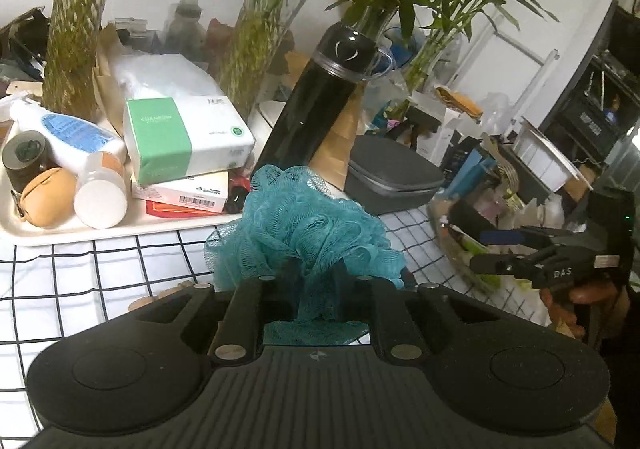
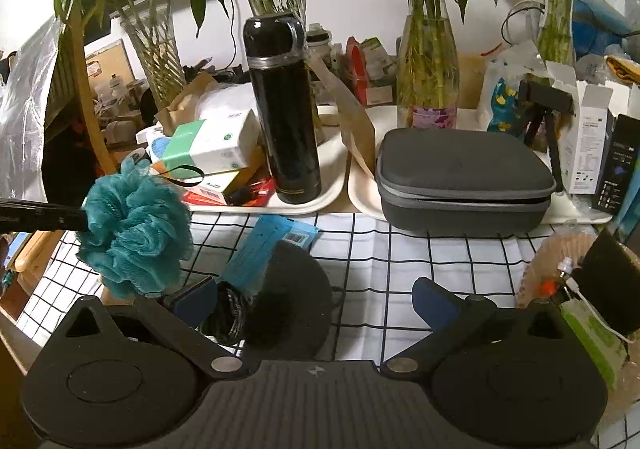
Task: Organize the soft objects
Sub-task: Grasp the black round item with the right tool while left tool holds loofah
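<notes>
Now the left tongs (image 1: 316,289) pinch the teal bath pouf (image 1: 308,225), held above the grid-checked table (image 1: 100,269) in front of the black flask (image 2: 282,109). Right tongs (image 2: 316,303) are spread wide over a black round pad (image 2: 296,289). Bare cloth lies right of the flask, before the grey case (image 2: 460,177); trays crowd the far edge.

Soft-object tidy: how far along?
Nothing visibly put away yet. In hand: the left tool is shut on the teal bath pouf, held above the checked cloth. The right tool is open and empty over the black fuzzy item, which looks left to pick up.
</notes>
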Tool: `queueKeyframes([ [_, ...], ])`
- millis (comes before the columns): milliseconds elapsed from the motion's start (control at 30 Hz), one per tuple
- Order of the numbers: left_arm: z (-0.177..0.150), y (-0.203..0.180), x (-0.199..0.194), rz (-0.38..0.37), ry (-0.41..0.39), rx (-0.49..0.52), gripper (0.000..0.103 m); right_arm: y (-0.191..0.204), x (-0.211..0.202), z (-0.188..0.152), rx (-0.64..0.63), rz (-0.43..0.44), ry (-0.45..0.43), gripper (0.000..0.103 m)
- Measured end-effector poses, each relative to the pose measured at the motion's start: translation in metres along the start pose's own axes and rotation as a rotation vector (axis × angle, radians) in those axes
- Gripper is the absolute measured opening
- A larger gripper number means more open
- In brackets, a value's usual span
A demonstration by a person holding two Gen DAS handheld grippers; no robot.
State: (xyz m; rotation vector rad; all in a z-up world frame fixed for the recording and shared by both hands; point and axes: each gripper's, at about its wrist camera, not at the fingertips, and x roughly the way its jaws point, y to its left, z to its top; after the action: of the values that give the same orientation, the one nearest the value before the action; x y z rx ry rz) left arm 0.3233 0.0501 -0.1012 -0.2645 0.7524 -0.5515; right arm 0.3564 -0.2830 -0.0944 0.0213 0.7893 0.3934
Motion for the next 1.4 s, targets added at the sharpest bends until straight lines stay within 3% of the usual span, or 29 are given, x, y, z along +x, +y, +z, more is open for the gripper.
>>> queueKeyframes([
  [200,-0.001,-0.004,-0.001,0.015,-0.013,0.019,0.015,-0.002,0.022,0.001,-0.013,0.034,0.058,0.102],
  [400,0.000,-0.002,-0.002,0.032,-0.030,0.017,0.015,0.008,0.038,0.001,-0.059,0.166,0.103,0.094],
  [567,-0.001,0.000,0.000,0.050,-0.018,0.028,0.015,0.019,0.058,-0.002,-0.096,0.253,0.153,0.074],
  [767,0.000,0.005,0.000,0.053,-0.012,0.015,0.015,0.035,0.076,-0.011,-0.160,0.287,0.207,0.062],
  [800,0.000,0.005,0.000,0.052,-0.010,0.016,0.015,0.037,0.078,-0.011,-0.167,0.283,0.205,0.060],
  [933,-0.001,0.005,0.002,0.057,0.000,0.021,0.015,0.034,0.080,-0.009,-0.157,0.268,0.186,0.035],
  [1100,0.000,0.005,0.002,0.065,0.003,0.026,0.015,0.037,0.076,-0.007,-0.170,0.268,0.162,0.034],
  [1400,0.002,-0.007,-0.009,0.105,-0.024,0.071,0.015,0.034,0.016,0.019,-0.172,0.234,-0.058,0.034],
])
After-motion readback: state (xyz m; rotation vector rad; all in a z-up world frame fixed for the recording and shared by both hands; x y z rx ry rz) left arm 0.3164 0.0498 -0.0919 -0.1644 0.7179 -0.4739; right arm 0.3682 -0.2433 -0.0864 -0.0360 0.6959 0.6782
